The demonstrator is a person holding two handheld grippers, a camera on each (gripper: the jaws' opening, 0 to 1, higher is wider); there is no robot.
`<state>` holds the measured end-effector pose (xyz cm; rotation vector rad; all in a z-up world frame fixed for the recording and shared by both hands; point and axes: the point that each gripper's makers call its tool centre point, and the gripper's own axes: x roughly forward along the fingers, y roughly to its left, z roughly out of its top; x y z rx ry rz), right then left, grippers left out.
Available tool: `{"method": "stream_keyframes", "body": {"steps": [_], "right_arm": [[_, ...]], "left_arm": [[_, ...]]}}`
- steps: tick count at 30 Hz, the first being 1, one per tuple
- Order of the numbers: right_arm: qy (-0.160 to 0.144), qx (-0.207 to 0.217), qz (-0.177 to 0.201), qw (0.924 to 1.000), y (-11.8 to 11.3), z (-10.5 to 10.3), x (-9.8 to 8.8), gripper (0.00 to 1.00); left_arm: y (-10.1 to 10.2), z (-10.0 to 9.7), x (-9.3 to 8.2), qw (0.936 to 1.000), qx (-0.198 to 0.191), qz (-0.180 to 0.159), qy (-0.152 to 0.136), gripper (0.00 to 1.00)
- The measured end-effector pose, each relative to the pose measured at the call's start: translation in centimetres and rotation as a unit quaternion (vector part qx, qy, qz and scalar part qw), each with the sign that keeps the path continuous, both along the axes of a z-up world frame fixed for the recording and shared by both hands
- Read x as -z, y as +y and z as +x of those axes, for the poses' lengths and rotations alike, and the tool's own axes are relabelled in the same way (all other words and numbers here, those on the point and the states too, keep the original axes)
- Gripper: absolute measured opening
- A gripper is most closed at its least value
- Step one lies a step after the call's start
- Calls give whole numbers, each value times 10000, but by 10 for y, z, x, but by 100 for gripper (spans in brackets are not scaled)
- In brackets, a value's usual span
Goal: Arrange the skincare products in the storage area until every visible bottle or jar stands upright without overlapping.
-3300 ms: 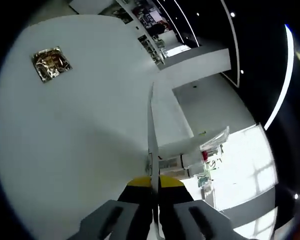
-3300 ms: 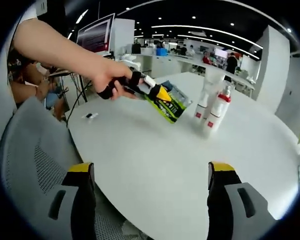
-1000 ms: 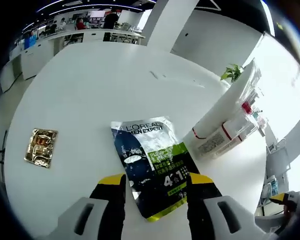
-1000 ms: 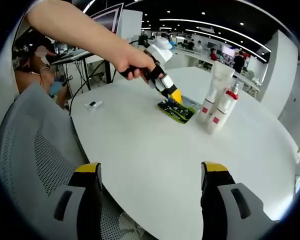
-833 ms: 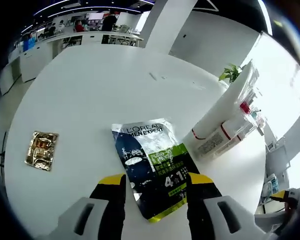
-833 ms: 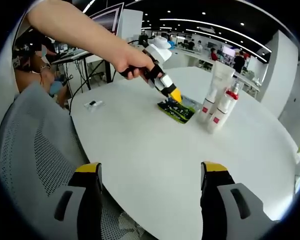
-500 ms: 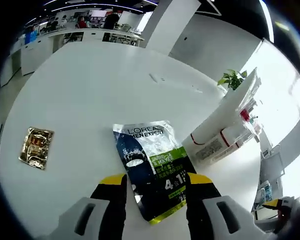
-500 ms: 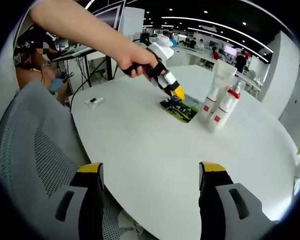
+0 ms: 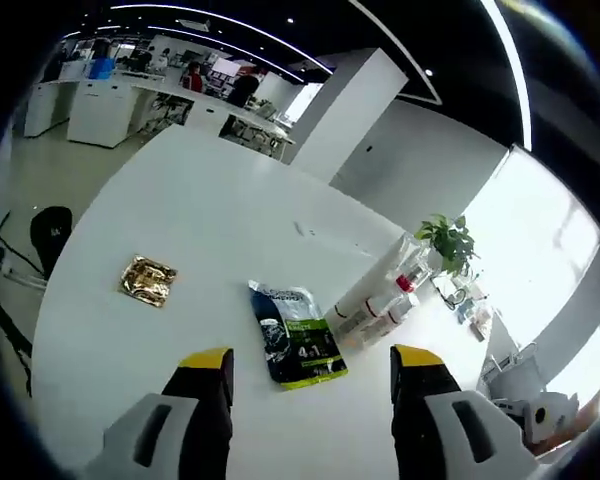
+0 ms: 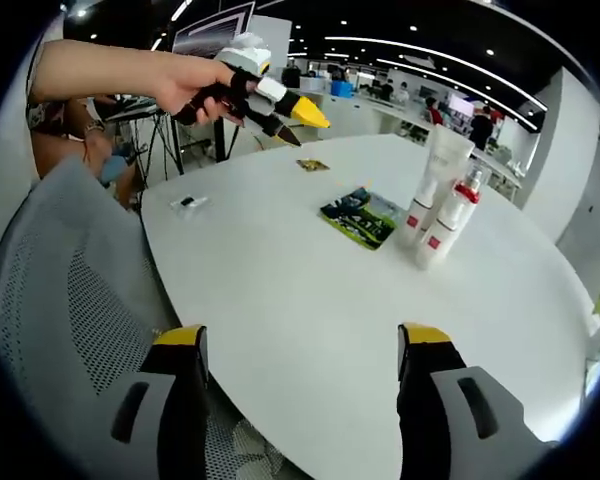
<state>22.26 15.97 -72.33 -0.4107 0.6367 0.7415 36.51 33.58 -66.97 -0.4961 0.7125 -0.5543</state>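
Observation:
A dark green-and-blue product sachet [image 9: 295,335] [image 10: 360,217] lies flat on the round white table [image 10: 310,300]. Just beyond it stand a tall white tube [image 10: 437,165] and two red-trimmed white bottles [image 10: 447,222], which appear leaning in the left gripper view as a cluster of tube and bottles [image 9: 372,300]. My left gripper [image 9: 310,365] hovers high above the table, open and empty. A hand holds that left gripper [image 10: 298,110] well above the table's far left. My right gripper [image 10: 300,345] is open over the near table edge with nothing in it.
A small gold sachet [image 9: 147,280] [image 10: 312,165] lies left of the green one. A tiny dark item [image 10: 185,202] sits near the table's left edge. A grey mesh chair [image 10: 50,310] stands close on the left. A potted plant [image 9: 445,240] is beyond the bottles.
The left gripper, which earlier carried the green sachet and set it down, has risen up and back from it, open. The sachet stays flat. The right gripper has barely moved.

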Motion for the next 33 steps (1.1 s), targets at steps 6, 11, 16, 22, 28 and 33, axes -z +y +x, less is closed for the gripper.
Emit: {"method": "stream_keyframes", "body": {"steps": [6,11,16,22,28,33], "right_arm": [[20,-32,-19,10000,1,0,1,73],[-14,-67,-3,10000,2,0,-1,73],[-20,-70,18,10000,2,1,-2,73],[-28,-139,9,9999,4,-1,-2,73],[-34,-117,-4,9999,3,0,-2,73],[-14,-146,-12,9999,4,-2,-1,73]], "left_arm": [[36,-44,31,9950,-28,996,115,68],[63,-85,61,9864,-104,1535,574,67],[84,-106,81,9775,-166,1879,938,64],[105,-123,101,9600,-192,2495,1257,55],[89,-129,113,9620,-79,2312,1453,53],[84,-128,121,9586,166,2420,1489,53]]}}
